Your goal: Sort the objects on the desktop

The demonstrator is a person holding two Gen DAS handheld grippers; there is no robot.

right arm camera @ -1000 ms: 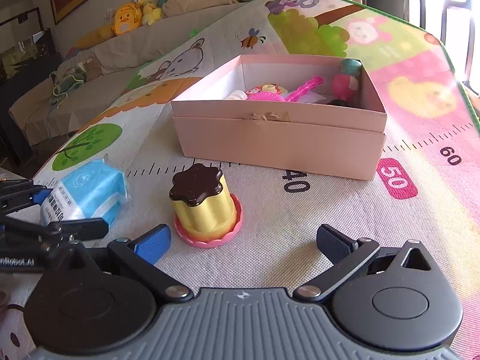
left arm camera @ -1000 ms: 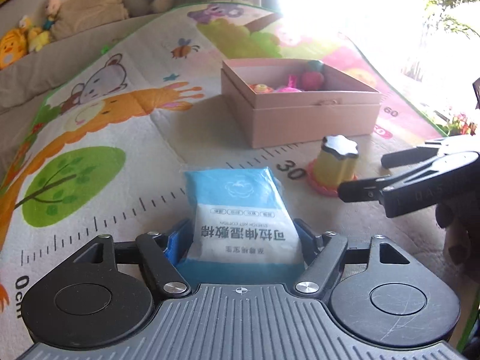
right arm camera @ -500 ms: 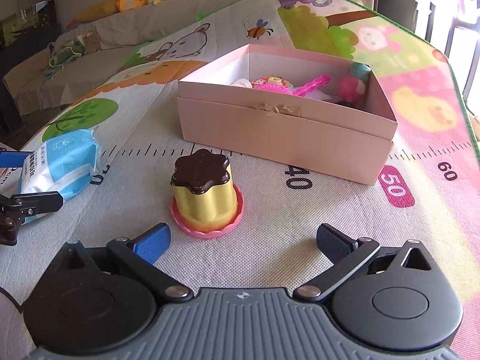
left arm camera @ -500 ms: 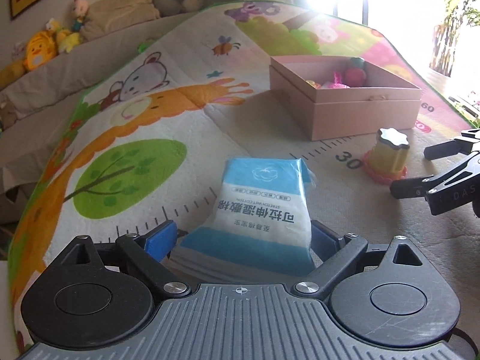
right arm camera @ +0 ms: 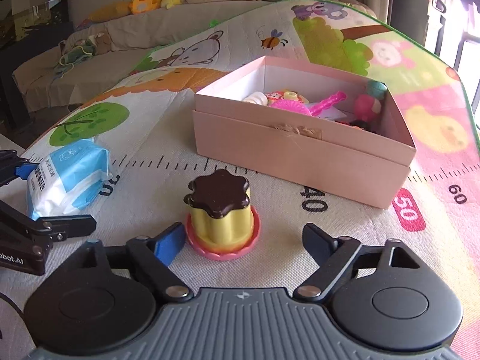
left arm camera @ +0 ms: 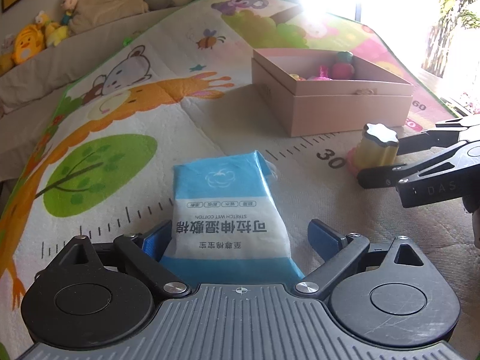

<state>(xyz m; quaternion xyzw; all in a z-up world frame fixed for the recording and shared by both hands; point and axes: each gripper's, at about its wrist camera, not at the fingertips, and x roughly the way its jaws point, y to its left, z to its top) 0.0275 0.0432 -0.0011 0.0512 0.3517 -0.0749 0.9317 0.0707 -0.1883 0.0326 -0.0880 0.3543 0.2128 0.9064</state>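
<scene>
Straddling the blue wipes pack (left arm camera: 231, 210), the left gripper (left arm camera: 240, 237) has its jaws spread wide, not squeezing it. Right gripper (right arm camera: 243, 240) is spread too, just short of the toy pudding (right arm camera: 220, 210). Both sit on the play mat (right arm camera: 330, 240), pink box (right arm camera: 300, 156) beyond.

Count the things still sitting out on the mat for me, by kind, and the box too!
Blue-and-white wet cotton packs: 1
Toy puddings with a brown top on a pink plate: 1
Pink boxes, open, with toys inside: 1
Total: 3

Each pair of tongs, left tongs and right tongs, is open, one at the pack, one at the pudding.
</scene>
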